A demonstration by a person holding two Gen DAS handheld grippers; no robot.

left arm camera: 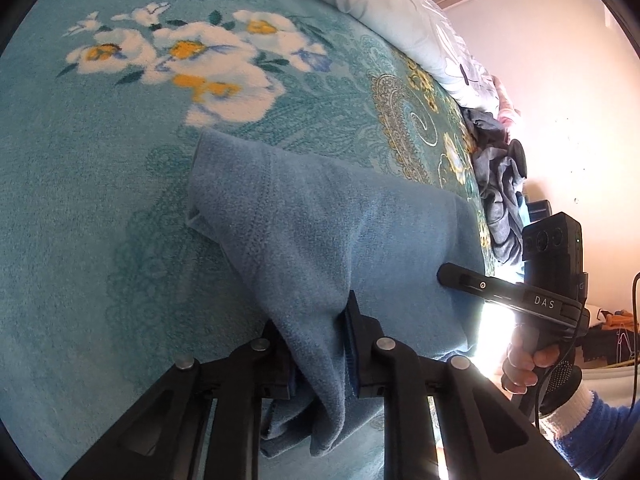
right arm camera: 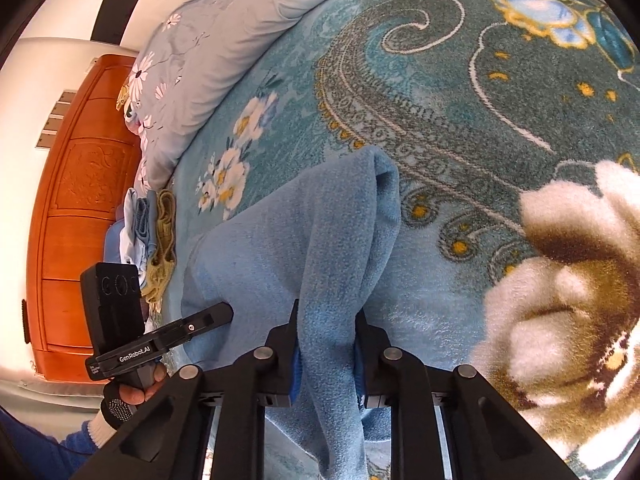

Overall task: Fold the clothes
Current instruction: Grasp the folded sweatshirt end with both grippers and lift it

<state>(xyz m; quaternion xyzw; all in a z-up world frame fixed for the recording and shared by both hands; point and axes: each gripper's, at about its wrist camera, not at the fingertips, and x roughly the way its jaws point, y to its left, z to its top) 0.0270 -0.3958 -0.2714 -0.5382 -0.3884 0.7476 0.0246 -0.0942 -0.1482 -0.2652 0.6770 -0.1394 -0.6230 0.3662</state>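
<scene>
The bed (left arm camera: 80, 200) was covered by a teal flowered blanket (right arm camera: 460, 100). On it lay a blue fleece garment (left arm camera: 320, 220), a pale quilt (right arm camera: 240, 28) along the far edge, a heap of grey clothes (left arm camera: 500, 184), and a small stack of folded items (right arm camera: 152, 232).

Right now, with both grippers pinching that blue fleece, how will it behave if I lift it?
The blue fleece will likely be floppy: it already bunches and drapes between the left gripper and the right gripper. It is probably light, being a soft garment. It seems unlikely to slip, since the fuzzy nap fills each grip, though it may drag on the plush bedspread.
</scene>
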